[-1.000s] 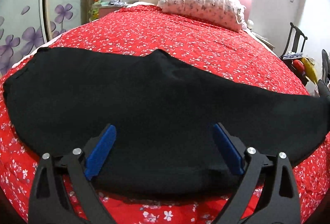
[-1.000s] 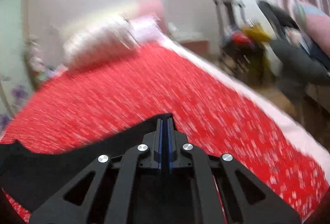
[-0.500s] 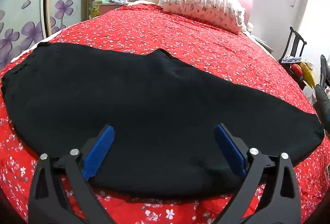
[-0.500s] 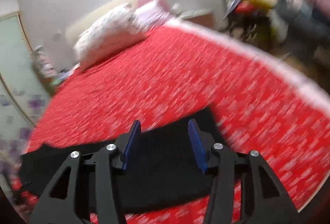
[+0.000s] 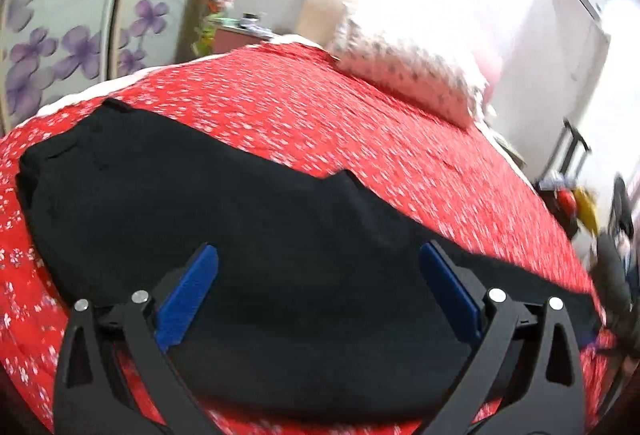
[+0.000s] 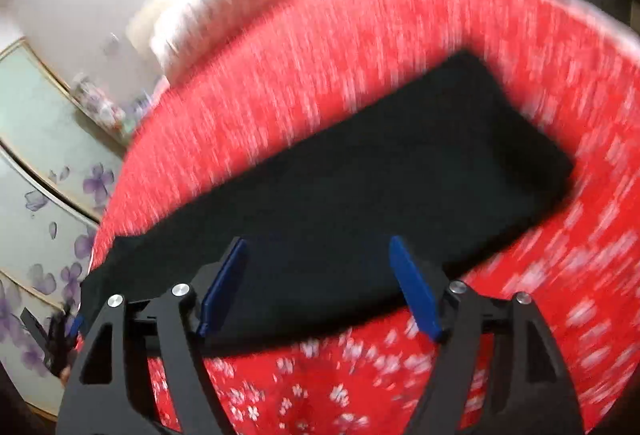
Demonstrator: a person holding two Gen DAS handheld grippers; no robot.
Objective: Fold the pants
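Black pants [image 5: 248,227] lie flat across the red flowered bedspread, folded lengthwise into one long band. In the left wrist view my left gripper [image 5: 318,263] hovers above their middle, jaws wide open and nothing between the blue pads. The right wrist view is blurred by motion; there the pants [image 6: 392,187] stretch from lower left to their hem end at upper right. My right gripper [image 6: 318,255] hangs over the near edge of the leg with its jaws opening, the cloth below them and not pinched.
A flowered pillow [image 5: 408,75] lies at the head of the bed [image 5: 360,123]. A wardrobe door with purple flowers [image 5: 60,47] stands on the left, a nightstand [image 5: 236,35] beside it. A chair and clutter [image 5: 576,199] stand past the bed's right side.
My right gripper went from shut to open and swung down over the pants' leg end. The left gripper moved a little and rolled, staying open over the pants.
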